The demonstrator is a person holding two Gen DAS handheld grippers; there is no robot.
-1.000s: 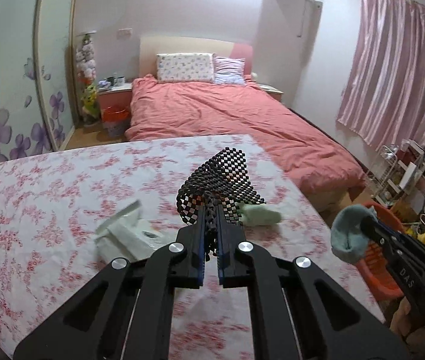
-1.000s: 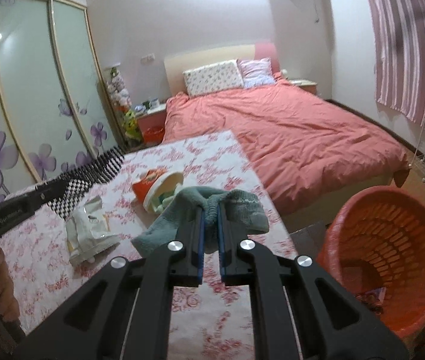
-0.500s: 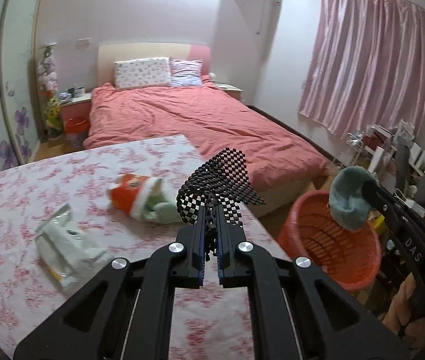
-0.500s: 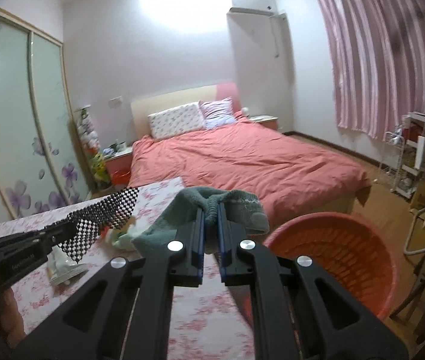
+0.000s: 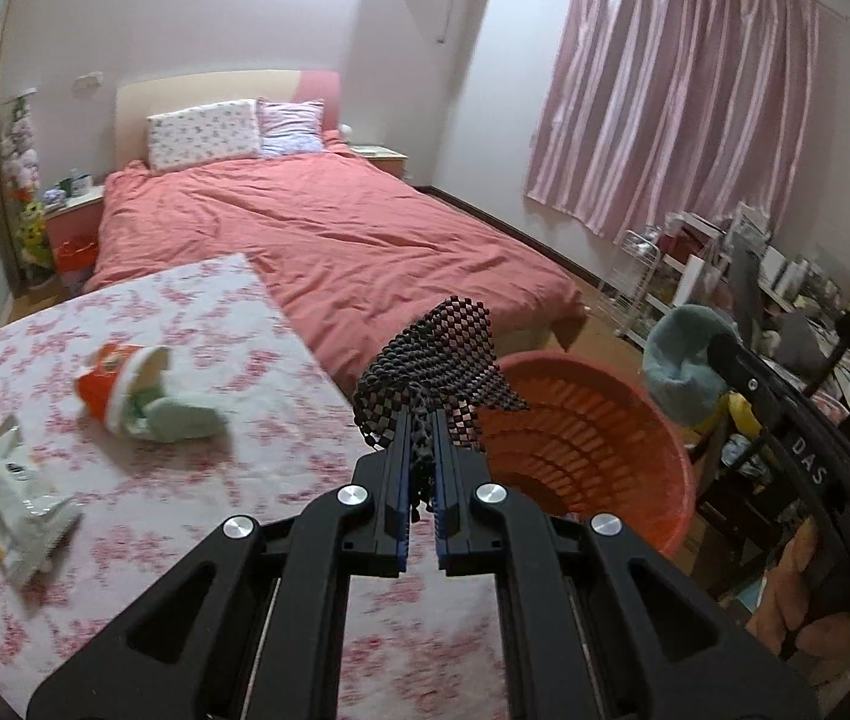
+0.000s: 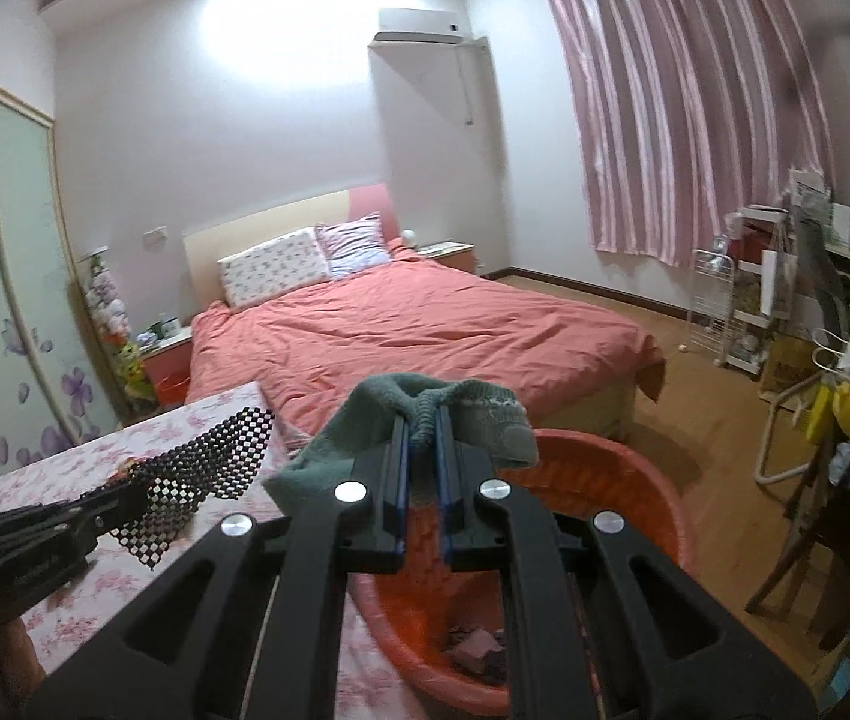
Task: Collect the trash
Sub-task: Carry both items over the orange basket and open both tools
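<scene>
My left gripper [image 5: 422,420] is shut on a black-and-white checkered mesh piece [image 5: 442,354], held at the table's right edge beside the orange basket [image 5: 592,444]. My right gripper [image 6: 422,426] is shut on a teal sock [image 6: 484,414], held above the orange basket [image 6: 658,504], which has some scraps at its bottom. The right gripper with the sock also shows in the left wrist view [image 5: 679,366]. The left gripper with the mesh shows in the right wrist view [image 6: 185,486]. On the floral table [image 5: 215,468] lie a tipped orange cup with pale green stuffing [image 5: 137,390] and a white wrapper [image 5: 17,504].
A bed with a red cover [image 5: 335,240] stands beyond the table. A cluttered rack and shelves [image 6: 784,300] fill the right side. Pink curtains [image 5: 676,108] hang at the back right. A sliding wardrobe [image 6: 5,300] is on the left.
Both grippers have swung right, from over the table toward the orange basket, still holding their items. The sock now hangs over the basket.
</scene>
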